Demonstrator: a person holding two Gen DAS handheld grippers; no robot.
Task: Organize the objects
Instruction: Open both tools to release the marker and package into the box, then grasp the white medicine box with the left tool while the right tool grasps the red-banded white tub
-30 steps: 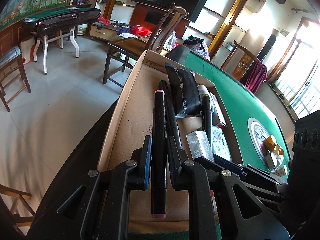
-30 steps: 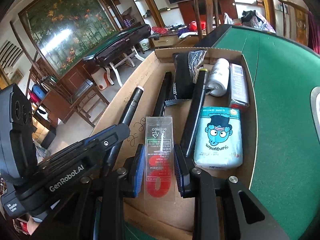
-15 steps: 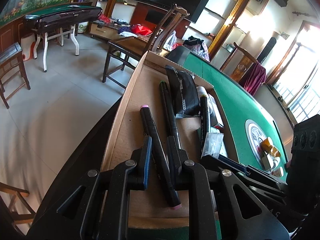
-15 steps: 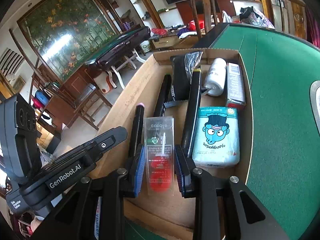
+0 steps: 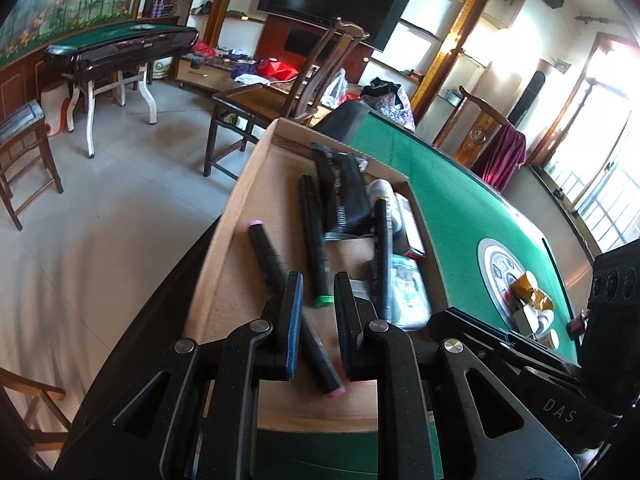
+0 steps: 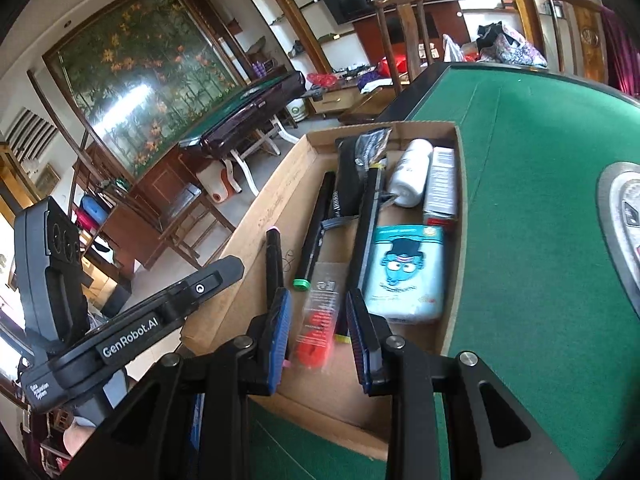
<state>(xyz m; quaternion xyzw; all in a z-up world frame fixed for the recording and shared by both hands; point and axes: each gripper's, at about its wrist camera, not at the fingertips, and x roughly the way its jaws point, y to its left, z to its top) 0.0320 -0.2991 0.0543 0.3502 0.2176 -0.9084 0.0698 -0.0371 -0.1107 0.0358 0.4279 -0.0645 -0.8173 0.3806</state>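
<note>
An open cardboard box (image 5: 224, 240) sits at the edge of the green felt table (image 6: 520, 200). Inside it, a black marker with pink caps (image 5: 272, 256) lies slanted, beside a green-capped marker (image 5: 314, 232). My left gripper (image 5: 318, 276) hovers above the pink-capped marker, its jaws nearly together and holding nothing. My right gripper (image 6: 318, 294) is open over the box's near end. A clear packet with a red item inside (image 6: 320, 312) shows blurred between the right jaws, and neither pad touches it. A blue tissue pack (image 6: 408, 272) lies just to the right.
Further into the box are a black pouch (image 5: 344, 192), a yellow-capped marker (image 6: 368, 232), a white bottle (image 6: 412, 176) and a small carton (image 6: 440, 184). Small items sit on the table's centre disc (image 5: 528, 300). The left gripper's housing (image 6: 132, 328) is close on the left. A wooden chair (image 5: 248, 108) stands beyond the box.
The pink-capped marker went from straight between the left jaws to slanted on the box floor as that gripper rose. The right gripper drew back, and the clear packet no longer fills its jaws.
</note>
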